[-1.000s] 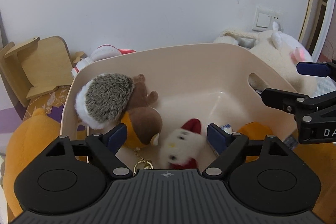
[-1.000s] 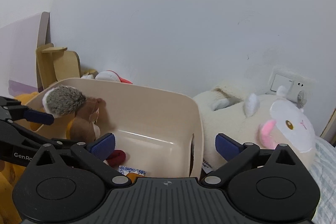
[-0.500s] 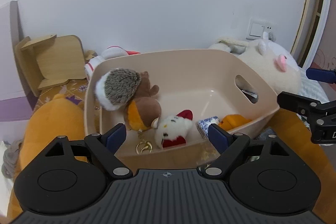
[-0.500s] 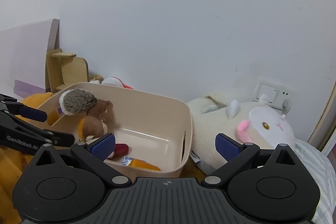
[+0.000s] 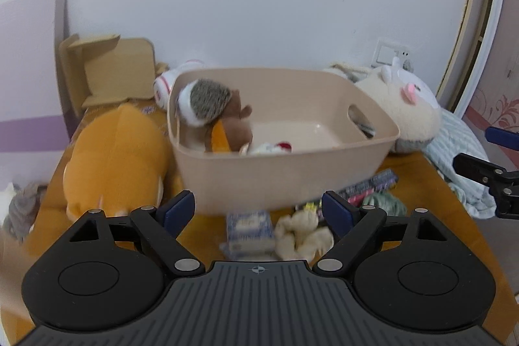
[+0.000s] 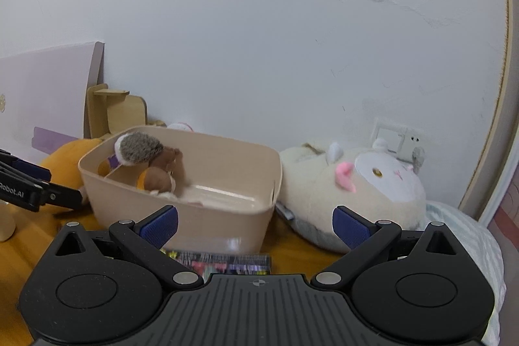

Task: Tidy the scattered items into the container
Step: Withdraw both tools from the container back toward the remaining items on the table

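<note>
Soft, even indoor light filled both views, with only faint shadows. Fisheye distortion bowed the edges and darkened the corners. Motion blur smeared the beige bin (image 5: 285,174) and nearby toys.

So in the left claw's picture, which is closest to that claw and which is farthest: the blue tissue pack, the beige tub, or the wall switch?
1. Blue tissue pack: right in front of the left claw, between its fingers.
2. Beige tub: just behind the pack, in the middle.
3. Wall switch: far back on the wall, upper right.
</note>
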`<state>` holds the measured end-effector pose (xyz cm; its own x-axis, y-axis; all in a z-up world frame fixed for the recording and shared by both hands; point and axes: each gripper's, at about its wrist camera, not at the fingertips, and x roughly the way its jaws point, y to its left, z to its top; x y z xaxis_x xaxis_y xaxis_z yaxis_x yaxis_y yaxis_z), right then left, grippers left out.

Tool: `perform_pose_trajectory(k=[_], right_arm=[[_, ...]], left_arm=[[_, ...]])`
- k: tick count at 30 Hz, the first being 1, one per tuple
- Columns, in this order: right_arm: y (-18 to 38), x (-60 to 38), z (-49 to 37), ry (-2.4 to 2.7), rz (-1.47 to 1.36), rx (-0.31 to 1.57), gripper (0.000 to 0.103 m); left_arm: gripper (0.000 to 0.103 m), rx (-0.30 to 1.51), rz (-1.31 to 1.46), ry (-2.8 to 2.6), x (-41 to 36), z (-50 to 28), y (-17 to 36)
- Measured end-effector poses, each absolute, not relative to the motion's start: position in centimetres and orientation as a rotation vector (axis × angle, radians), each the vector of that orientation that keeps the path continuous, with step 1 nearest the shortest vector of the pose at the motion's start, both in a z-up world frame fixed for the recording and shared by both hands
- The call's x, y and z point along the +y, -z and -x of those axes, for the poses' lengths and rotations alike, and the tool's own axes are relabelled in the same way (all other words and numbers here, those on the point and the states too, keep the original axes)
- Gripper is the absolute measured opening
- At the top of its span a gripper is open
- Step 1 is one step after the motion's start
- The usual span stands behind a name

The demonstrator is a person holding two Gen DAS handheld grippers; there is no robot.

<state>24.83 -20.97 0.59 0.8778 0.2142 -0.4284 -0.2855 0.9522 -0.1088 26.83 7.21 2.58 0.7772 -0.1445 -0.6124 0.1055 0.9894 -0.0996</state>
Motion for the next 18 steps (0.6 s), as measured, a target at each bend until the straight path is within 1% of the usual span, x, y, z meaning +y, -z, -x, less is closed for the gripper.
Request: perform_pose_trajectory(k=[9, 18], right_arm=[[3.6, -23.0, -21.4, -0.233, 0.190, 0.500, 0.103], [7.4, -24.1, -20.0, -0.250, 0.171, 0.568, 0.103]], left_arm=[[0.087, 0.718, 0.115, 0.130, 6.9, -23.2, 3.0], [0.087, 0.764, 0.175, 0.127, 6.0, -21.8, 6.2]])
